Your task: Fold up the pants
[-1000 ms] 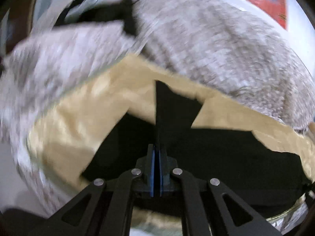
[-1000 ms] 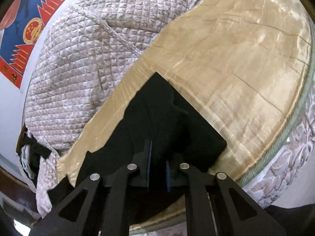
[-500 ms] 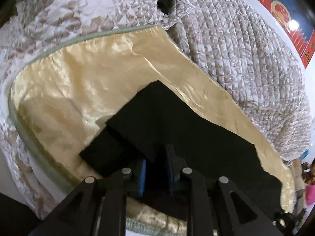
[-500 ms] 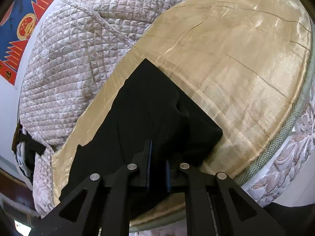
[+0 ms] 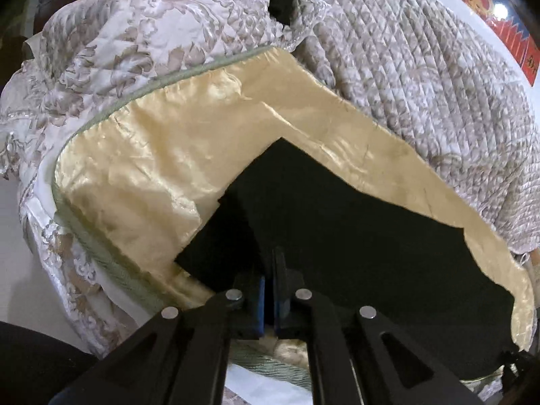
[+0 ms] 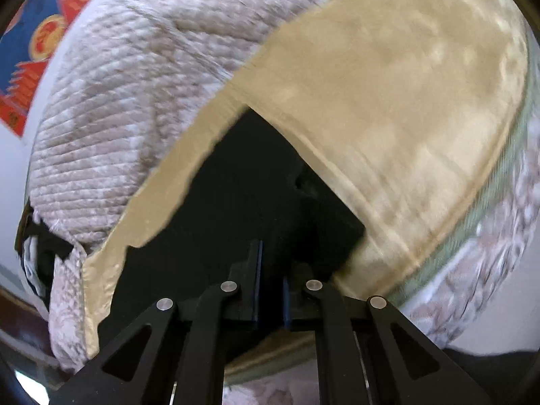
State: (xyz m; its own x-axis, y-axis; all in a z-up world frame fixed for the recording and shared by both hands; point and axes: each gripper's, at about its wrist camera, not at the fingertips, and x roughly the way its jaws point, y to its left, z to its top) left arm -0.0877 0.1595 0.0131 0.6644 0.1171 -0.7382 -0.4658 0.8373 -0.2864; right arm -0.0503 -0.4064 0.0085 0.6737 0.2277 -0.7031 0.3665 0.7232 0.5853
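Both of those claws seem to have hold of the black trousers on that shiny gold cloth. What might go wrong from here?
The gold sheet looks slick, so the black pants may slide and the fold drift askew. The left gripper pinches only a thin edge, which could slip free. The right gripper view is blurred by motion; a quick pull might drag the layers apart.

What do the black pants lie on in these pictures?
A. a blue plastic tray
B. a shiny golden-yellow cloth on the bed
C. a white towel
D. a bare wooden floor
B: in both wrist views the black pants rest directly on the golden-yellow cloth, which borders them on the far sides, with the quilted bedcover beyond it.
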